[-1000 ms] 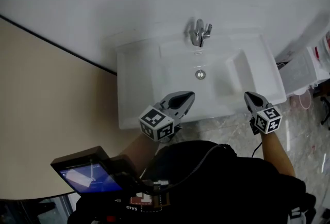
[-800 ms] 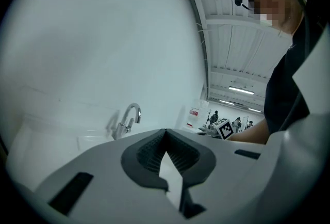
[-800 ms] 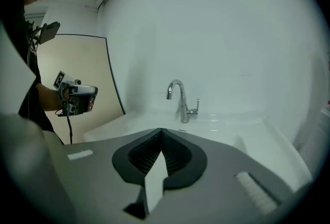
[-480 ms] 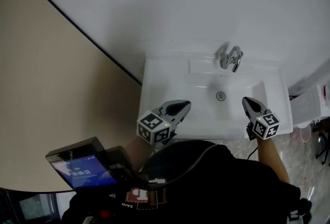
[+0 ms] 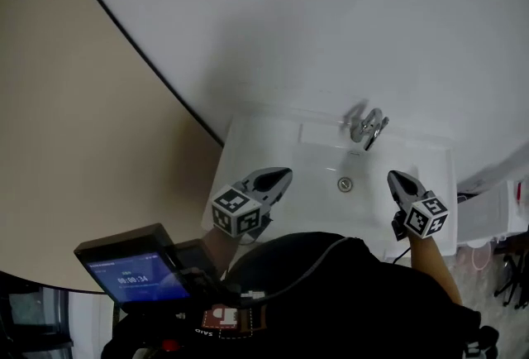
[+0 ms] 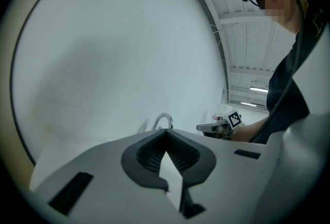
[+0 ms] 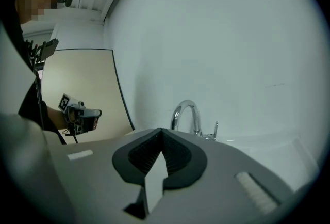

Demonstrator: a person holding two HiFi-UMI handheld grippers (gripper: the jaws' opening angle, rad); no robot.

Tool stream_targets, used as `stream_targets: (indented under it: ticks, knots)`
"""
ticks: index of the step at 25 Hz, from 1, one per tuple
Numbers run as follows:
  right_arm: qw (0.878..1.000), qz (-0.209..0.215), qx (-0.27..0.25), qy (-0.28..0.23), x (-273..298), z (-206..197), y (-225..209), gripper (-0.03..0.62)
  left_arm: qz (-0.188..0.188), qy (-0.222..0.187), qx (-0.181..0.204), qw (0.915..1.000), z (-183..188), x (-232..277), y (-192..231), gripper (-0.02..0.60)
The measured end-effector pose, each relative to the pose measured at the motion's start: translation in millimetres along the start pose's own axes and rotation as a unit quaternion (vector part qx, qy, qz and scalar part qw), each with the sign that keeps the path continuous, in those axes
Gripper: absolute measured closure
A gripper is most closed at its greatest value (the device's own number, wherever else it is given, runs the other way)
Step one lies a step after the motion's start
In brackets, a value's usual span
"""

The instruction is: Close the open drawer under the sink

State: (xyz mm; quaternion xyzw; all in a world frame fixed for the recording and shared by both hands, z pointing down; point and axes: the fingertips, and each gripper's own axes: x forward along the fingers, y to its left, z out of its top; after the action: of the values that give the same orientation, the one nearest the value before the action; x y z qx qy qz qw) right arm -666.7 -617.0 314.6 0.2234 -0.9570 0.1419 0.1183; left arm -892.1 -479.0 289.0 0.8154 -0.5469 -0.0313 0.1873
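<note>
Our left tongs [image 5: 279, 176] and right tongs [image 5: 397, 179] are both clenched, empty, tips over the sink [image 5: 248, 134]. They have lifted and our view has swung up the wall [image 5: 331, 18]. The drawer below shows nowhere, so we can't tell whether it's shut. Glossy white rectangular basin, curved chrome tap [image 5: 366, 127].

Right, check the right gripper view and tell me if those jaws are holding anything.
No, the right gripper has its jaws shut tip to tip with nothing between them; the faucet stands clear beyond.
</note>
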Motion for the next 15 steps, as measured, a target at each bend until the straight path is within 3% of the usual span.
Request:
stream_targets:
  ticks: [5, 10, 15]
  knots:
    - [1.0, 0.02, 0.013, 0.005, 7, 31, -32, 0.594, 0.03, -0.04, -0.026, 0.9984, 34, 19, 0, 0.581]
    - [1.0, 0.01, 0.019, -0.007, 10, 35, -45, 0.594, 0.025, -0.03, -0.001, 0.9992, 37, 25, -8, 0.583]
    - [1.0, -0.002, 0.014, -0.011, 8, 27, -36, 0.595, 0.02, -0.024, -0.008, 0.9995, 25, 14, -7, 0.581]
